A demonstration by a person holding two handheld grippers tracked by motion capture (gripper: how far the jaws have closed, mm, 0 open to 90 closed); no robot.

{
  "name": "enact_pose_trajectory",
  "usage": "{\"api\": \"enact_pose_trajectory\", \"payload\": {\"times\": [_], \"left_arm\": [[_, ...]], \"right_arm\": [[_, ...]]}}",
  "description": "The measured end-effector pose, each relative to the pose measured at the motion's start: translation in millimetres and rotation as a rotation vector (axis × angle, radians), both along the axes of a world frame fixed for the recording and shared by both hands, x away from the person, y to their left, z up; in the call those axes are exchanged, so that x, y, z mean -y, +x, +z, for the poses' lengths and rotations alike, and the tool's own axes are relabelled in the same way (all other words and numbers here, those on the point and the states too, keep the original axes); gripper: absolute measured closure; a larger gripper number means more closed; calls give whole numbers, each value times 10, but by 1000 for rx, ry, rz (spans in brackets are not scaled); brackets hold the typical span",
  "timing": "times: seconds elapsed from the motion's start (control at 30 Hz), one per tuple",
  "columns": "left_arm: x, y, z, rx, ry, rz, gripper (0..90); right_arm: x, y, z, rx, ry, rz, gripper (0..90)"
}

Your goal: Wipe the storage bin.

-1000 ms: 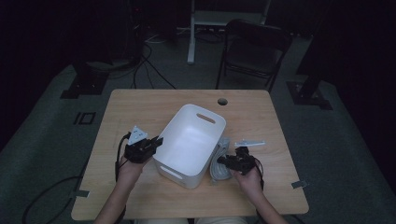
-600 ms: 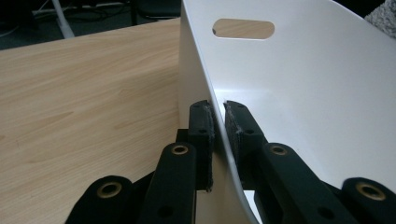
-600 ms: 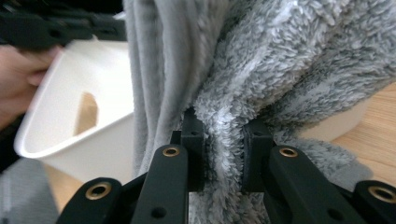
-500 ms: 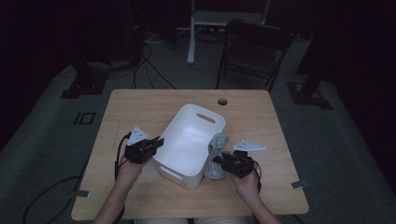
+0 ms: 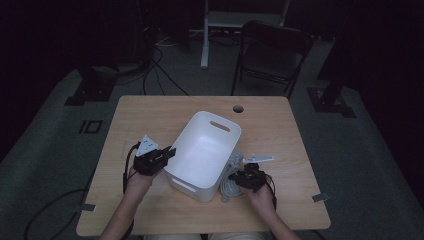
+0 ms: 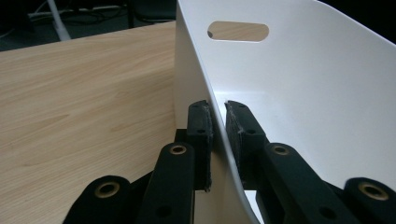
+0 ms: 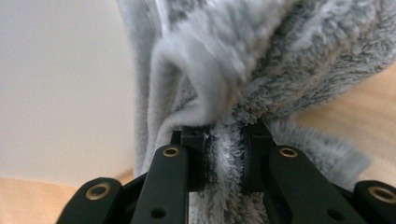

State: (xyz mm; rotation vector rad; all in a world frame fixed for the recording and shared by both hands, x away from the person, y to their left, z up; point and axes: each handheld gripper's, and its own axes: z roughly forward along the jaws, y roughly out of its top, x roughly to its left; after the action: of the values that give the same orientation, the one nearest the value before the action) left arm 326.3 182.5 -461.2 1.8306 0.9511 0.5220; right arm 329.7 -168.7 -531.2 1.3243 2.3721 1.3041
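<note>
A dim room with a grey carpeted floor (image 5: pixel 45 150) surrounds a light wooden table (image 5: pixel 280 125) that sits in the middle of the high view.

Nearest the bottom edge of that view, the person's two forearms come up over the table's near edge. The right hand (image 5: pixel 261 196) holds the right gripper (image 5: pixel 239 178) at lower centre right, its jaws clenched on a fluffy grey cloth (image 5: pixel 231 176); in the right gripper view the cloth (image 7: pixel 261 70) is pinched between the two black jaws and bulges above them, with the bin's white wall at the left of the frame. The cloth lies on the table touching the right-hand side of a white plastic bin (image 5: pixel 202 150). The left hand (image 5: pixel 137 181) holds the left gripper (image 5: pixel 169 151) at lower centre left; the left gripper view shows the bin's thin left wall (image 6: pixel 201 70) standing between its jaws, one jaw outside and one inside, closed against it.

The bin stands upright and slanted on the tabletop, empty, with slot handles in its end walls. Bare wood lies open to the left of the left gripper, to the right of the right gripper, and beyond the bin up to the far edge, where a round hole (image 5: pixel 238 108) is cut in the top.

Past the table, in the upper part of the frame, stand a dark folding chair (image 5: pixel 272 55) and a white post (image 5: pixel 205 35), with cables (image 5: pixel 160 60) strewn on the floor at upper left.
</note>
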Motion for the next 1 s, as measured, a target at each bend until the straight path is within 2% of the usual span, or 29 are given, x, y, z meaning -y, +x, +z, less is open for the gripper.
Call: {"api": "enact_pose_trajectory", "payload": {"times": [0.1, 0.2, 0.37, 0.4, 0.43, 0.53, 0.6, 0.63, 0.7, 0.73, 0.8, 0.87, 1.0], "left_arm": [[6, -5, -1, 6, 3, 9, 806], [12, -10, 0, 8, 8, 19, 807], [17, -14, 1, 10, 11, 28, 807], [17, -14, -1, 9, 8, 29, 807], [17, -14, -2, 9, 6, 31, 807], [15, -10, -2, 8, 4, 27, 807], [6, -4, -7, 4, -10, 20, 807], [6, -4, -7, 4, -10, 20, 806], [8, -1, -6, 4, -10, 11, 807], [5, 1, -6, 3, -11, 6, 807], [6, 2, -5, 2, -10, 3, 807], [4, 4, -5, 1, -13, 1, 807], [6, 5, -6, -1, -15, 1, 807]], "right_arm": [[7, 36, -70, -39, 8, -4, 757], [1, 20, -41, -32, -9, -4, 758], [36, -52, 97, -1, 18, 14, 757], [44, -152, 240, 41, 48, 34, 756], [46, -193, 291, 57, 64, 44, 756], [24, -384, 502, 150, 97, 90, 755], [14, -456, 571, 191, 113, 105, 755], [14, -456, 571, 191, 113, 105, 755], [-35, -472, 573, 213, 80, 108, 755], [-55, -453, 542, 208, 82, 105, 754], [-98, -451, 520, 227, 44, 105, 755], [-102, -449, 515, 226, 42, 102, 755], [-125, -414, 405, 199, -1, 101, 756]]}}
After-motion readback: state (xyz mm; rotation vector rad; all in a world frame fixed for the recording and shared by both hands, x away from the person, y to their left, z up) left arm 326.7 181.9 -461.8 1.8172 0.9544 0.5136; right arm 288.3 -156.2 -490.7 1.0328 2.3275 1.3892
